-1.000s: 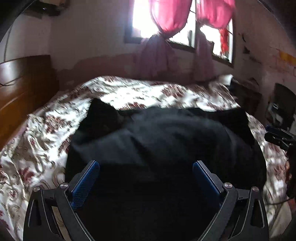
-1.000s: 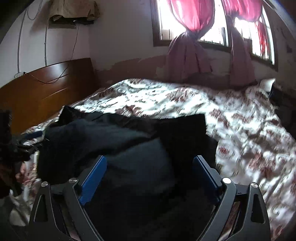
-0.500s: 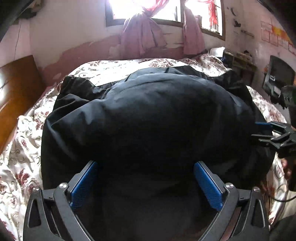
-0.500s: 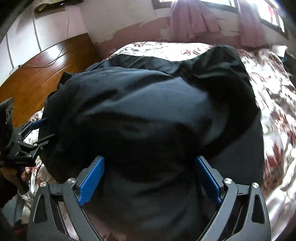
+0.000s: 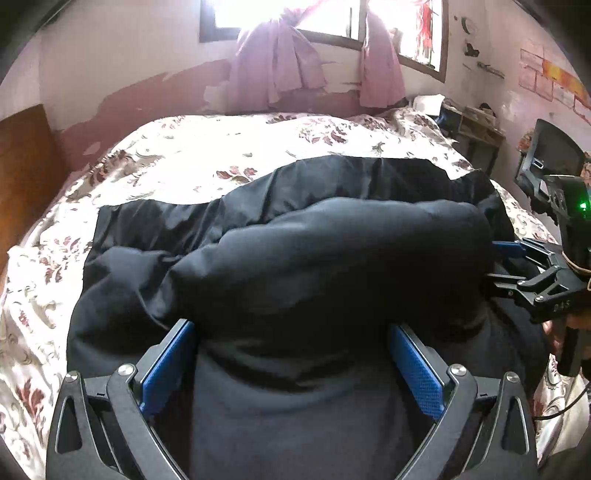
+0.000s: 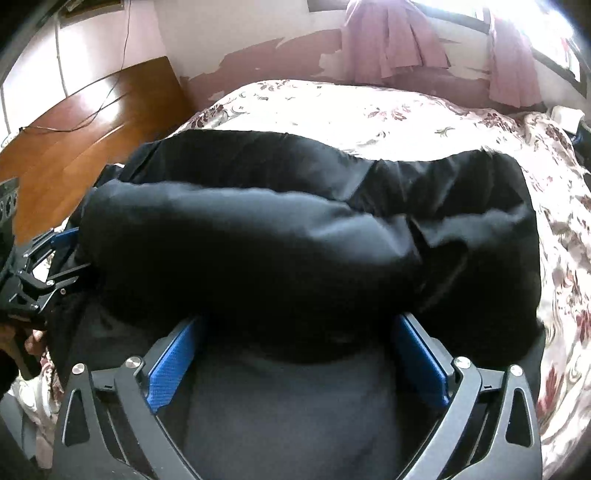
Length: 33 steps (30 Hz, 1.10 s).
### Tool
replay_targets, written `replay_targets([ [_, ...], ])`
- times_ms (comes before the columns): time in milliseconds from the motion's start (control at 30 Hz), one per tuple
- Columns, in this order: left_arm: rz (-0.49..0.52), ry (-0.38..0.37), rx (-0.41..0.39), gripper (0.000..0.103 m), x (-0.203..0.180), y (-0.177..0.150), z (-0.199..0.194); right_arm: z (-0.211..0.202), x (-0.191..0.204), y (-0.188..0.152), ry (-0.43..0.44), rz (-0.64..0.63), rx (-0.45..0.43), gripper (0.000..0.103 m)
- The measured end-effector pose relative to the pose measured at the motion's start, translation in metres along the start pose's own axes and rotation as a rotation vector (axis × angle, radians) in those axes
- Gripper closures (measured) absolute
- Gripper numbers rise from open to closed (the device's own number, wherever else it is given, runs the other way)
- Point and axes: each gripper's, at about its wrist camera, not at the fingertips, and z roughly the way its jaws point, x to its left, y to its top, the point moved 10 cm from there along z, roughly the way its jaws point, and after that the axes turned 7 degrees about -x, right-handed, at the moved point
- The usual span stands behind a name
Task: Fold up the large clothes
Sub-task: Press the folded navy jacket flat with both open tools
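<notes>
The left gripper's [image 5: 291, 332] fingers [image 5: 168, 363] stood wide apart, tips buried under the black padded jacket [image 5: 332, 251] on the floral bedspread [image 5: 221, 147], while the right gripper's [image 6: 299, 325] fingers [image 6: 171, 363], just widened, likewise vanished under its fold.

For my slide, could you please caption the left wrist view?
Black coat folded over on the floral bedspread, open fingers around it.

- Bright window [image 5: 295, 14] at top centre, pink curtains [image 5: 277, 70] knotted beneath.
- Peeling pinkish wall [image 5: 147, 81] behind.
- Wooden headboard [image 6: 85, 136] at left.
- Floral bedspread [image 5: 221, 147] covers the bed.
</notes>
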Motion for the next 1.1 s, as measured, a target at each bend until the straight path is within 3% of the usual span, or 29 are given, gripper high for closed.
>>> replay_targets([
  [233,-0.048,-0.045,0.085,0.0,0.008,0.008,0.028,0.022,-0.004,0.012,0.035,-0.03,0.105,0.001],
  [633,-0.107,-0.079,0.164,0.0,0.019,0.008,0.065,0.061,-0.011,0.027,0.061,-0.035,0.179,0.001],
  [1100,-0.107,-0.112,0.17,0.0,0.018,0.001,0.082,0.077,-0.009,0.02,0.083,-0.049,0.214,0.001],
])
